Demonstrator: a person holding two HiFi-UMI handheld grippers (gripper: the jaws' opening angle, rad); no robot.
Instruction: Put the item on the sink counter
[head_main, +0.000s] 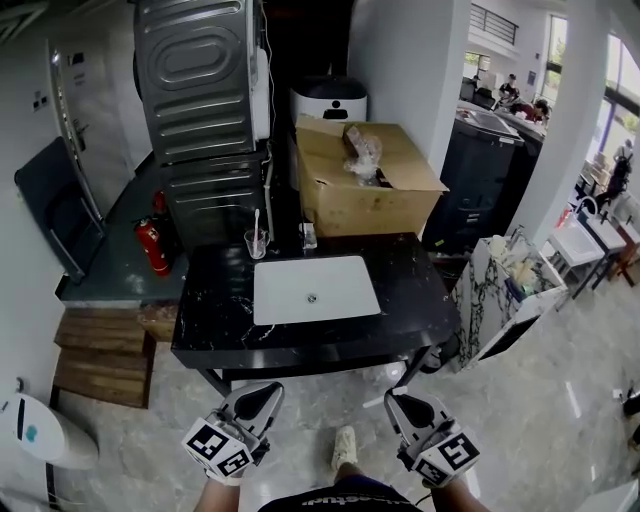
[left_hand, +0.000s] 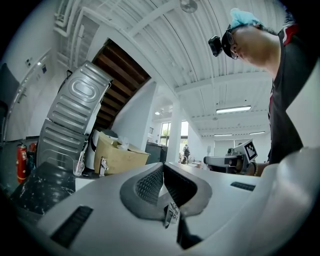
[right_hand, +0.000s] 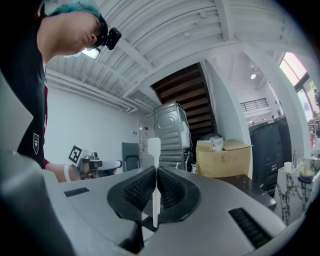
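The white toothbrush (right_hand: 154, 148) is pinched upright in the right claw (right_hand: 155, 172), apart from the sink table (head_main: 215, 300), and the left claw (left_hand: 162, 167) is closed; the thin handle may be dropped short of the table if the pinch is loosened early.
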